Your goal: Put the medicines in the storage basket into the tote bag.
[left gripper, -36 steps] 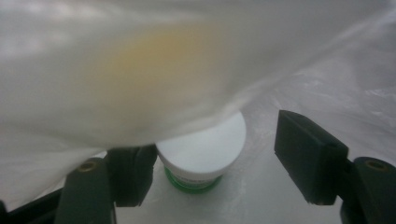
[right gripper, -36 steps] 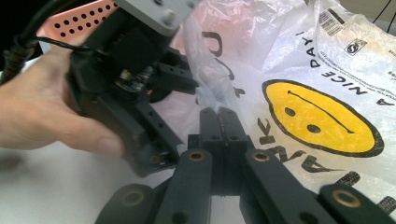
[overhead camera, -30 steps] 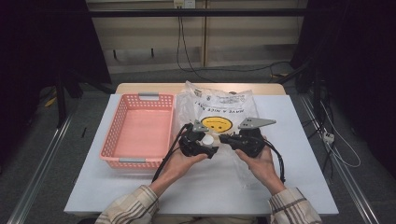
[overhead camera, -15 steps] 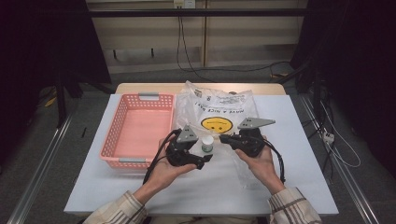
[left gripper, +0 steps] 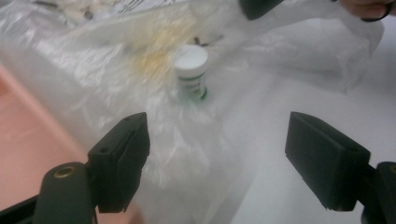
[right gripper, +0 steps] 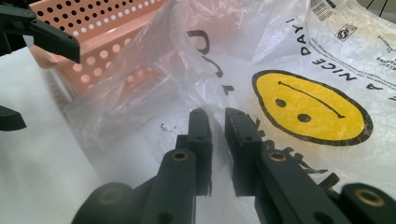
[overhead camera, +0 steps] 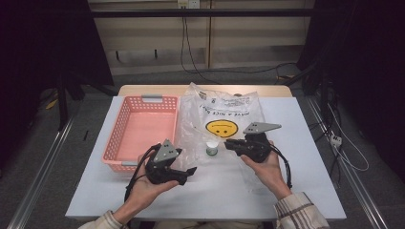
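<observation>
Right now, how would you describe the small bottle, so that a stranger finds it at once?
On the white table, look beside the pink perforated plastic basket for the clear plastic bag with a yellow smiley face. Just below that face stands a small white bottle with a green label, the lone upright thing, between both grippers.

You've got one pink basket (overhead camera: 143, 129), one smiley plastic bag (overhead camera: 229, 114) and one small bottle (overhead camera: 211, 148). Two grippers too.
</observation>
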The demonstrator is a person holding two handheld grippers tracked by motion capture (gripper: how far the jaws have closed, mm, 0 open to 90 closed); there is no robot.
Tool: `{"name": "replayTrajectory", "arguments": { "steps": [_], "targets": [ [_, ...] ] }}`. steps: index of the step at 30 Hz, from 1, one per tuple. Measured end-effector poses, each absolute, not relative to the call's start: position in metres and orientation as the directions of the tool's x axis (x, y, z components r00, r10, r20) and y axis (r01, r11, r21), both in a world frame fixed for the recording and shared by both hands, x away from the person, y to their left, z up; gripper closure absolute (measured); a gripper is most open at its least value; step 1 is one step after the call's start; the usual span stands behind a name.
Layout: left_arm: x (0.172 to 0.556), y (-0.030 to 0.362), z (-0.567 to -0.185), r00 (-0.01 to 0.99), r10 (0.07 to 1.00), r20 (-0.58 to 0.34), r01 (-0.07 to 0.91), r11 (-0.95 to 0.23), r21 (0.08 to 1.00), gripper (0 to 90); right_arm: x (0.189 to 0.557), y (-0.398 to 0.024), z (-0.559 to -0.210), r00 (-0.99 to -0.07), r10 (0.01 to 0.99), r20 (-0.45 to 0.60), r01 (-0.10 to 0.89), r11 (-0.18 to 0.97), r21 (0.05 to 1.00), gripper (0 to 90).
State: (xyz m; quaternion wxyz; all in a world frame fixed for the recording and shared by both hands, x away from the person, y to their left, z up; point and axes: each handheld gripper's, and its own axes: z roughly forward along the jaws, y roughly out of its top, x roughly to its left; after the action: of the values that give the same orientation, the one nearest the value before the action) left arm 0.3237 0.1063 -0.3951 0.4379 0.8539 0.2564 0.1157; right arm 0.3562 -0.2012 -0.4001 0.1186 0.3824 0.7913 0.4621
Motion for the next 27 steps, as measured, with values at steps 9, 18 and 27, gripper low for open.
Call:
{"name": "replayTrajectory", "arguments": {
  "steps": [9, 18, 27],
  "targets": [
    [0.302, 0.125, -0.397, 0.847, 0.532, -0.012, 0.306, -0.469, 0.829, 19.9, 0.345, -0.203, -0.392, -0.667, 0.729, 0.151, 0.476, 0.262, 0.839, 51.7],
    [0.288, 0.127, -0.413, 0.832, 0.554, -0.023, 0.351, -0.495, 0.795, 20.9, 0.323, -0.218, -0.379, -0.624, 0.771, 0.131, 0.457, 0.223, 0.861, 29.1],
    [0.288, 0.124, -0.432, 0.836, 0.548, -0.028, 0.365, -0.518, 0.774, 23.0, 0.291, -0.254, -0.382, -0.544, 0.829, 0.13, 0.474, 0.175, 0.863, 20.5]
  ]
}}
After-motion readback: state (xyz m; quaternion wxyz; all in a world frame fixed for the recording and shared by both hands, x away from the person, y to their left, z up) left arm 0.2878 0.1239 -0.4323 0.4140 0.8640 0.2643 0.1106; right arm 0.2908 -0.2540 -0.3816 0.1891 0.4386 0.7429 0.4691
